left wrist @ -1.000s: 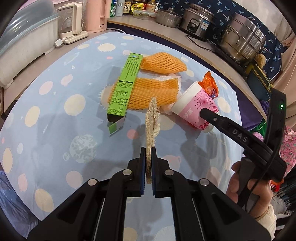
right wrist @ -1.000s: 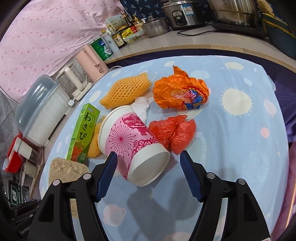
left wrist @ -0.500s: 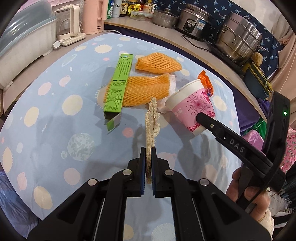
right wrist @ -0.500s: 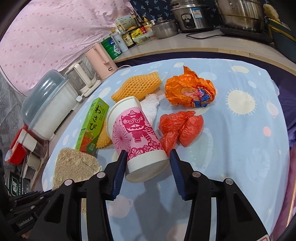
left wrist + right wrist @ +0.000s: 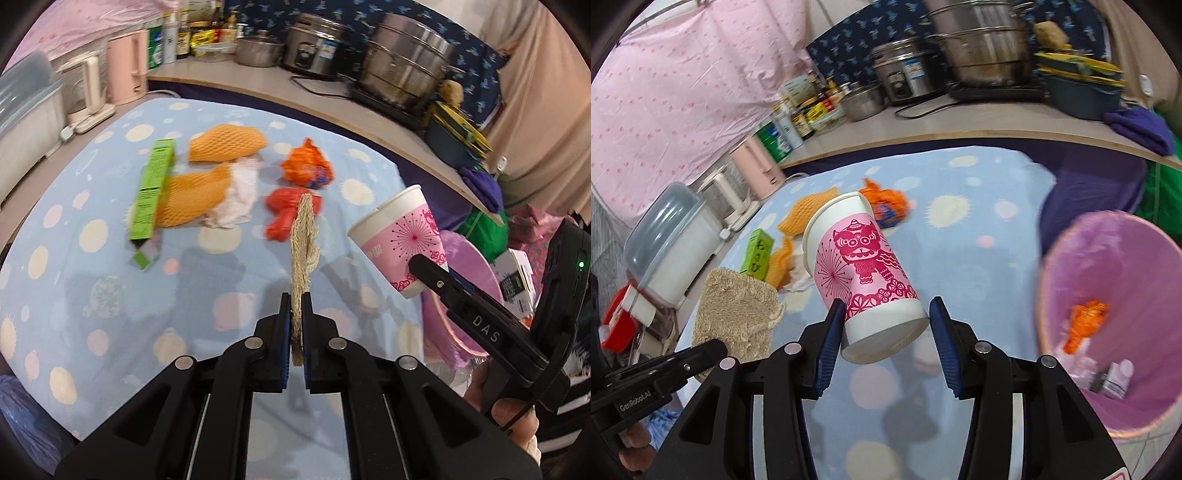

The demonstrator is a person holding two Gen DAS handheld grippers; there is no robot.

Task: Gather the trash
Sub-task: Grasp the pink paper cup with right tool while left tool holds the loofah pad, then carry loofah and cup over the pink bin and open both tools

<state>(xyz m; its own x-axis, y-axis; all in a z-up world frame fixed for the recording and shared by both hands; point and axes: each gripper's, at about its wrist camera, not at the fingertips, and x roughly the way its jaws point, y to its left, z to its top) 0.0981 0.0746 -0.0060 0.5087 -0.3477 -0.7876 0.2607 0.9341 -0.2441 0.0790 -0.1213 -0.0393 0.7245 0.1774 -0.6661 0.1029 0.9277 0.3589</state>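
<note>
While the blue dotted cloth point(image 5: 110, 295) spreads over the whole work surface, a pink-lined trash basket point(image 5: 1145, 280) stands off its edge at 3 o'clock in the right wrist view, with an orange wrapper and small scraps lying at its bottom. Behind the cloth, the wooden counter point(image 5: 332, 99) carries steel pots point(image 5: 402, 77) at 12 to 1 o'clock and a pink kettle point(image 5: 127, 70) at 10 o'clock.

Held in the air above the cloth, the pink paper cup point(image 5: 862, 273) with a lion print is tilted, mouth away from the camera and base toward it. The right hand-held gripper point(image 5: 886, 332) has just been closing and now grasps the cup near its base, 1 blue pad on each side.

The left hand-held gripper point(image 5: 295, 325) is clenched on a flat loofah pad point(image 5: 303, 243), seen edge-on in the left wrist view and flat at 8 o'clock in the right wrist view point(image 5: 737, 310).

On the cloth lie 2 orange foam nets point(image 5: 225, 142), a green box point(image 5: 153, 192) resting across 1 of them, a crumpled white tissue point(image 5: 236, 195) just beside that net, a crumpled orange wrapper point(image 5: 306, 170) at 12 o'clock, and a red plastic scrap point(image 5: 284, 210) near it.
</note>
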